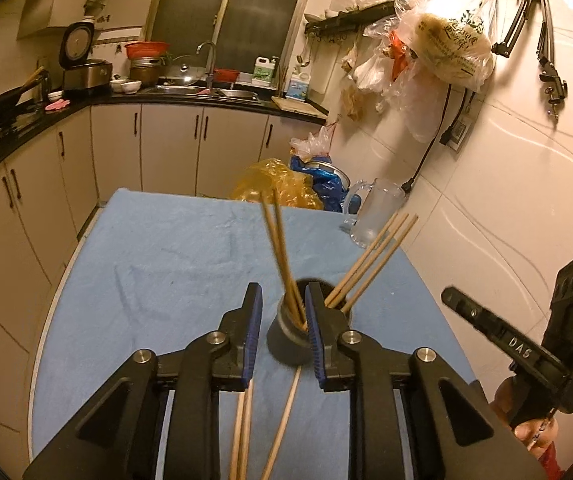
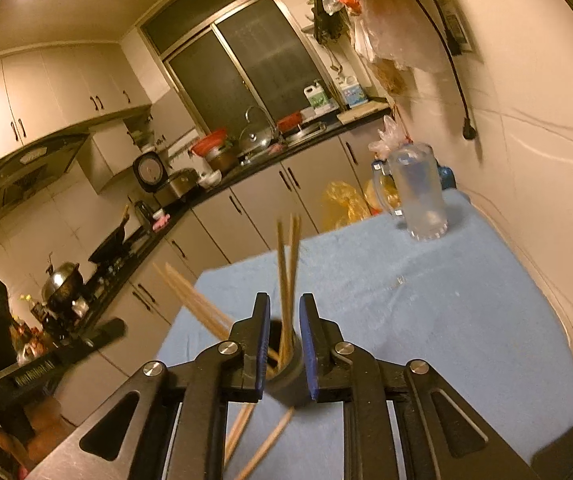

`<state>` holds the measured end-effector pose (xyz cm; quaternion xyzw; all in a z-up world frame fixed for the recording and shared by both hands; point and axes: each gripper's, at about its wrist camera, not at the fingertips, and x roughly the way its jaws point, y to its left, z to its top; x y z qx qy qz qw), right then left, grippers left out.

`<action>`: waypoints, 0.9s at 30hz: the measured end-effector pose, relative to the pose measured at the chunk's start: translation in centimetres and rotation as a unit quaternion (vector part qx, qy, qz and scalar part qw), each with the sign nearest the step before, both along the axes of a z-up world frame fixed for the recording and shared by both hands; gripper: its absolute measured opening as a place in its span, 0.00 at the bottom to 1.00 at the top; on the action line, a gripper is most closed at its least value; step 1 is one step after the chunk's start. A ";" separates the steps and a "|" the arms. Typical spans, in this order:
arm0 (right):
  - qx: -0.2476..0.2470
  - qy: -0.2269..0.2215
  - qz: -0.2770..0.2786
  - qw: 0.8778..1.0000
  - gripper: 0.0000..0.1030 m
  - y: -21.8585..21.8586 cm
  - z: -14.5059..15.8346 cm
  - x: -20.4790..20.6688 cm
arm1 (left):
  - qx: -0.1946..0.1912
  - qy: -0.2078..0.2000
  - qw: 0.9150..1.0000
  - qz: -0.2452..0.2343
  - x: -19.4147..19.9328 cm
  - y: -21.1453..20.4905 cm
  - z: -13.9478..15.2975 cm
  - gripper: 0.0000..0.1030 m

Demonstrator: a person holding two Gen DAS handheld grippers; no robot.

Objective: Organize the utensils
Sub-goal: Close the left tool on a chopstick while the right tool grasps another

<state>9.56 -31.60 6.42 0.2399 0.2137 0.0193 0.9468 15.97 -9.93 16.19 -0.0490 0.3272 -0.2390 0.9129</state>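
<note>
A dark round holder (image 1: 286,338) stands on the blue cloth (image 1: 158,264) and holds several wooden chopsticks (image 1: 370,264). Two more chopsticks (image 1: 276,240) stand blurred in it. My left gripper (image 1: 284,336) is open, its jaws on either side of the holder and not touching it. Loose chopsticks (image 1: 282,428) lie on the cloth below it. In the right wrist view my right gripper (image 2: 284,344) is open above the holder (image 2: 286,380), with two chopsticks (image 2: 288,268) standing between its jaws. Loose chopsticks (image 2: 266,448) lie under it. The right gripper also shows at the right edge of the left wrist view.
A clear glass mug (image 1: 374,212) (image 2: 418,196) stands at the far right of the table by the tiled wall. Yellow and blue plastic bags (image 1: 278,184) sit behind the table's far edge. Kitchen counter and cabinets (image 1: 174,140) run along the left and back.
</note>
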 end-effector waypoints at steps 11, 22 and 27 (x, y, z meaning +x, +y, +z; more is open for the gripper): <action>-0.004 0.062 0.009 0.998 0.24 2.3 -8.4 -5.7 | 0.050 0.068 0.996 0.008 -6.3 2.0 -9.7 0.23; -0.013 0.112 0.011 0.994 0.24 4.1 -12.4 -6.8 | 0.064 0.126 0.990 0.002 -5.8 2.7 -14.0 0.23; -0.008 0.118 0.004 0.993 0.24 3.6 -12.7 -6.9 | 0.068 0.178 0.982 -0.011 -1.9 2.0 -15.5 0.23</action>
